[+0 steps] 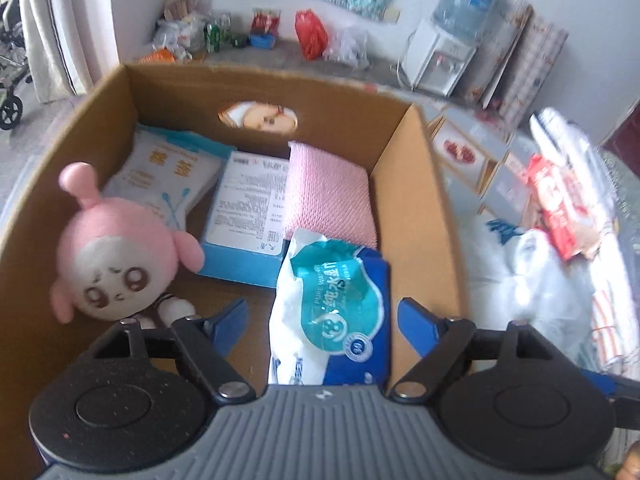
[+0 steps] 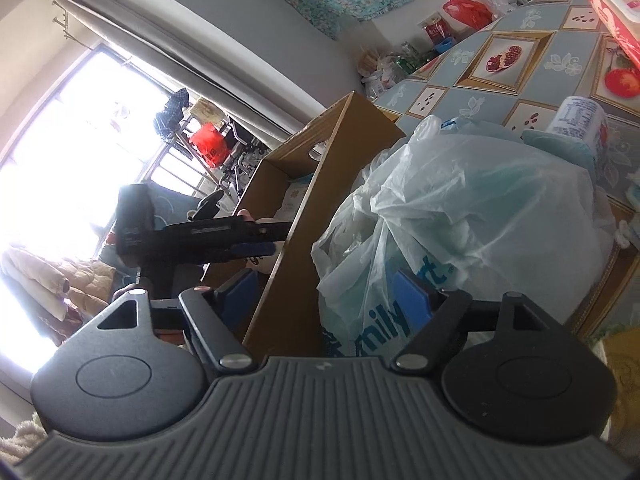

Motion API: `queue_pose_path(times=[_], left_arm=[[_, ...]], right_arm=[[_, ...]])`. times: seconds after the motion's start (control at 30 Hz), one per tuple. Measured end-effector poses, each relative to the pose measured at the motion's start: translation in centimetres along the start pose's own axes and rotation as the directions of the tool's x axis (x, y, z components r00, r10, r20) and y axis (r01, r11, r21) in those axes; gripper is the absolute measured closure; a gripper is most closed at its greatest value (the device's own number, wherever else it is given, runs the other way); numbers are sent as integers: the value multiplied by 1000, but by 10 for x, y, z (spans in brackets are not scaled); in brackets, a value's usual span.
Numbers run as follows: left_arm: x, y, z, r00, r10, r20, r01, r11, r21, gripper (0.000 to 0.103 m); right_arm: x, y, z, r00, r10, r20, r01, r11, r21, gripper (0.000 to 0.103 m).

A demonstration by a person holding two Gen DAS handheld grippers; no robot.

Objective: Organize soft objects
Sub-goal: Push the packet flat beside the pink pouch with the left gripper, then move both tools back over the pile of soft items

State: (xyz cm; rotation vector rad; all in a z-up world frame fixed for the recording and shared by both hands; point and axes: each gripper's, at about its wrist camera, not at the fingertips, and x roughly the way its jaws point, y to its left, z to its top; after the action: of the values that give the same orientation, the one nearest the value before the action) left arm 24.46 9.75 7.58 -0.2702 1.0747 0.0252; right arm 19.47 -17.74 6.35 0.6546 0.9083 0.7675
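Directly below the left gripper [image 1: 322, 320], jaws apart and nothing clamped, the wipes pack [image 1: 336, 312] lies in the cardboard box [image 1: 416, 216], judged just deposited. Right gripper [image 2: 328, 292], jaws apart, straddles the box wall [image 2: 296, 280] and the plastic bag [image 2: 460, 216]; a bag grasp is judged next. Little room remains beside that wall.

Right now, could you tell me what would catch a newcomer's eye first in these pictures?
Probably the pink plush doll, lying against the left wall of the open cardboard box. Next, the blue-and-teal wet wipes pack inside the box, between the left gripper's open jaws, with a pink knitted pad behind it. In the right wrist view, a bulging translucent plastic bag beside the box fills the frame.
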Motion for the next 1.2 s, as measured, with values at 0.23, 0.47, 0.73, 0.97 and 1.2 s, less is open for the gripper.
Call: queue_pose_path(times=[0.23, 0.47, 0.73, 0.97, 1.2], left_arm=[[-91, -23, -35, 985, -54, 161, 53, 999, 12, 16], [-156, -62, -125, 934, -156, 322, 139, 987, 74, 3], [-124, -117, -208, 893, -300, 335, 277, 954, 116, 3], [-71, -176, -243, 893, -334, 302, 249, 925, 287, 4], [-29, -212, -245, 869, -400, 292, 259, 870, 419, 5]], right_arm=[[-40, -6, -30, 995, -19, 101, 17, 1000, 21, 22], [-93, -14, -83, 974, -117, 195, 115, 993, 22, 20], [-152, -25, -135, 922, -240, 303, 241, 970, 36, 19], [-186, -41, -157, 848, -339, 408, 336, 938, 81, 19], [-189, -55, -151, 806, -403, 434, 400, 911, 102, 19]])
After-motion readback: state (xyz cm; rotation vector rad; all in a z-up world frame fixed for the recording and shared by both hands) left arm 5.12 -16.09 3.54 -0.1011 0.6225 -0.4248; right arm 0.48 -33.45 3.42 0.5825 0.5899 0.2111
